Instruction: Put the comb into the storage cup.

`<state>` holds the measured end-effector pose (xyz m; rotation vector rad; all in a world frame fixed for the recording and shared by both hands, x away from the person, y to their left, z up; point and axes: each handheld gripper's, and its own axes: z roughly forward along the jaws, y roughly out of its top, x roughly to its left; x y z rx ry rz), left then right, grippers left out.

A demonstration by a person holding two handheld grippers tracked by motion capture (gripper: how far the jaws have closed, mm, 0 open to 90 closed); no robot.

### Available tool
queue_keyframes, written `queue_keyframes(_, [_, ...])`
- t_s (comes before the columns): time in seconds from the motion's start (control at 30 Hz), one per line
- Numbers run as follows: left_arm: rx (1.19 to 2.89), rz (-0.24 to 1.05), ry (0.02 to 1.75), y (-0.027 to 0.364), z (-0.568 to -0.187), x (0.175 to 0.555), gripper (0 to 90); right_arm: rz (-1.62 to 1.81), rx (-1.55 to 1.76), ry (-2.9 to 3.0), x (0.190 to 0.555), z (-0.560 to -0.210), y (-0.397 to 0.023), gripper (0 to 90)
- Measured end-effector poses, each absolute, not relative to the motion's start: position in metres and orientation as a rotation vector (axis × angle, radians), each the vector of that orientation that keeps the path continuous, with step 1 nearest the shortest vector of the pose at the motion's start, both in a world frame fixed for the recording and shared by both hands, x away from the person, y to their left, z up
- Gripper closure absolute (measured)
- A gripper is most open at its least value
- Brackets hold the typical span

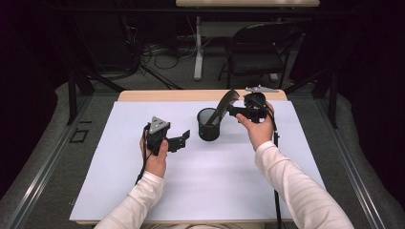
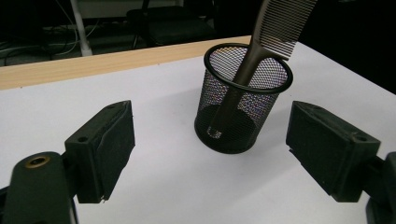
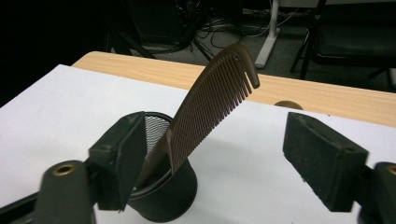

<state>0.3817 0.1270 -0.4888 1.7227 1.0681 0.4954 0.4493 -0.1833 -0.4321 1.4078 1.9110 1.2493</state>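
1. One desk [image 1: 191, 191] is carrying everything, its top covered in white with a wooden strip showing along the far edge.
2. One folding chair [image 1: 258, 52] is standing on the floor well beyond the desk.
3. Two claws are hovering over the desk, one in each of the person's hands. The left claw [image 1: 180, 140] is sitting just to the left of the cup, its jaws standing wide with nothing between them.
4. The right claw [image 1: 232, 110] is sitting just to the right of the comb's upper end, jaws standing wide and pressing on nothing.
5. One black mesh cup [image 1: 208, 125] is standing upright near the middle of the desk, between the two claws.
6. One brown comb [image 1: 224, 106] is leaning in the cup, handle down against the rim and teeth up, tilting toward the right claw.
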Motion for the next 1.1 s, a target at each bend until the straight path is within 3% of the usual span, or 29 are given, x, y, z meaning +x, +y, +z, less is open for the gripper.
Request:
queue_keyframes(0.47, [1.734, 0.450, 1.038, 0.136, -0.475, 0.379, 15.8, 1.223, 1.393, 1.922, 0.433, -0.419, -0.191, 13.8])
queue_keyframes(0.83, [1.735, 0.429, 1.012, 0.143, -0.462, 0.377, 15.8, 1.243, 1.329, 1.968, 0.418, -0.413, -0.201, 2.0])
queue_keyframes(1.1, [1.742, 0.414, 1.000, 0.144, -0.457, 0.376, 15.8, 1.265, 1.274, 1.988, 0.401, -0.410, -0.207, 0.0])
